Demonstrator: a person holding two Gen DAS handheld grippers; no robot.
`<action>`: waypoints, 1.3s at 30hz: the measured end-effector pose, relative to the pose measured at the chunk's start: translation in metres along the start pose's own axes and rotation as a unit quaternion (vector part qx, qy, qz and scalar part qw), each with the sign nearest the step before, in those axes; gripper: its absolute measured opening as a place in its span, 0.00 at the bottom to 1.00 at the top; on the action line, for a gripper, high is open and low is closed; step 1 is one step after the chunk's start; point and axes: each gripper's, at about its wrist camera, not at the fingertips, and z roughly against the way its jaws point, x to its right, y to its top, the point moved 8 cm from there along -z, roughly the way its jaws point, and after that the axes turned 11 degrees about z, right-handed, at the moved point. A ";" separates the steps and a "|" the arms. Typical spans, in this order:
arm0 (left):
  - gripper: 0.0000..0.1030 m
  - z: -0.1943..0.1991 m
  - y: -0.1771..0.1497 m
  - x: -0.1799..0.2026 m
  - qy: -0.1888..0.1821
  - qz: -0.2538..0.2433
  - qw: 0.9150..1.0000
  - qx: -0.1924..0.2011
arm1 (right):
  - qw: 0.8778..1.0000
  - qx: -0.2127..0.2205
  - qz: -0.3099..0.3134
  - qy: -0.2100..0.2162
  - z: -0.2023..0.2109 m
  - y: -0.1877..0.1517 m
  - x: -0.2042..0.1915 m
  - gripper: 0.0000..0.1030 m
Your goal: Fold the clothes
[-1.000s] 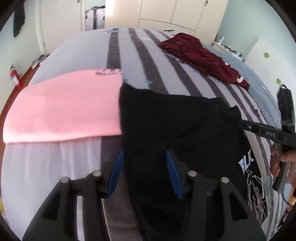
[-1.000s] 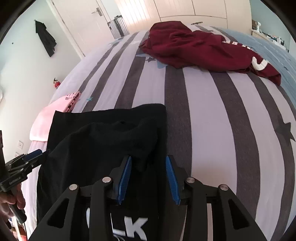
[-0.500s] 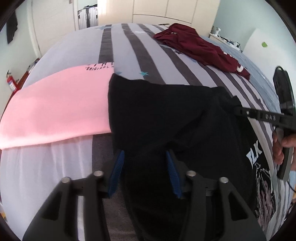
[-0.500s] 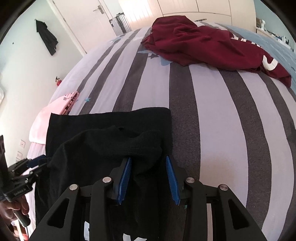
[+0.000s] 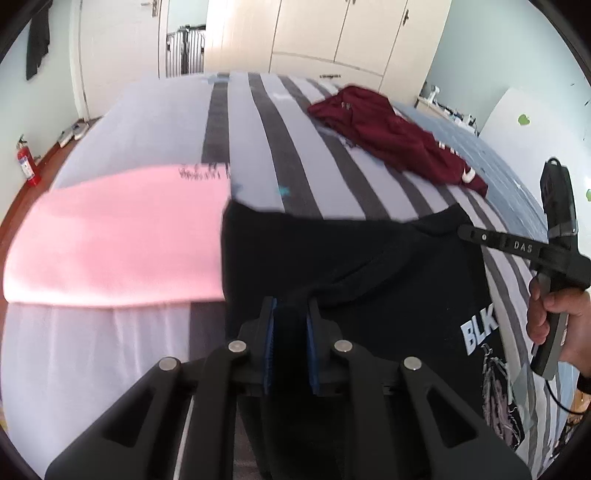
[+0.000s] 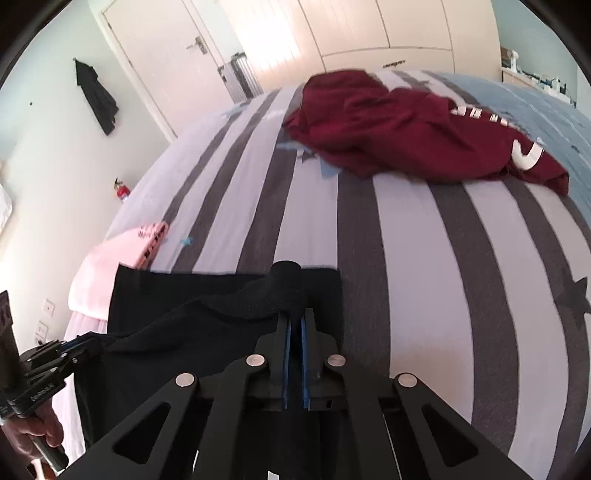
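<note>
A black T-shirt (image 5: 332,254) with a "BLK" print lies partly folded on the striped bed (image 5: 258,122). My left gripper (image 5: 290,314) is shut on a raised fold at its near left edge. My right gripper (image 6: 294,325) is shut on the same black T-shirt (image 6: 207,314) at its right side, and it shows in the left wrist view (image 5: 469,230) with its tip on the fabric. The left gripper shows in the right wrist view (image 6: 79,345), biting the fold. The fabric between both grippers is lifted into a ridge.
A folded pink garment (image 5: 114,240) lies left of the black shirt, touching its edge. A crumpled maroon garment (image 6: 399,133) lies further up the bed. Wardrobes (image 5: 332,33) and a door stand behind. A red fire extinguisher (image 5: 26,162) stands on the floor at left.
Both grippers were open around the black fabric and have closed on it. The held fabric has risen off the bed, and both views have tilted upward.
</note>
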 end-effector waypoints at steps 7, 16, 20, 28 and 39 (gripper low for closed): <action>0.17 -0.039 -0.009 -0.018 0.045 0.002 0.997 -0.055 | 0.998 -0.060 0.008 -0.024 -0.037 0.001 0.009 0.10; 0.41 0.006 0.020 -0.025 0.045 0.018 0.998 0.040 | 0.998 -0.001 0.007 -0.060 -0.005 0.019 0.027 0.19; 0.38 0.002 0.010 0.010 -0.009 -0.029 0.999 0.016 | 0.998 -0.010 0.057 0.011 -0.017 0.019 -0.021 0.19; 0.25 -0.053 0.001 0.021 0.004 -0.027 0.999 -0.031 | 0.995 -0.043 0.078 0.043 -0.082 0.015 -0.063 0.17; 0.12 -0.051 0.006 -0.006 0.008 0.023 1.000 -0.015 | 0.995 -0.034 0.035 0.088 -0.083 0.027 -0.040 0.09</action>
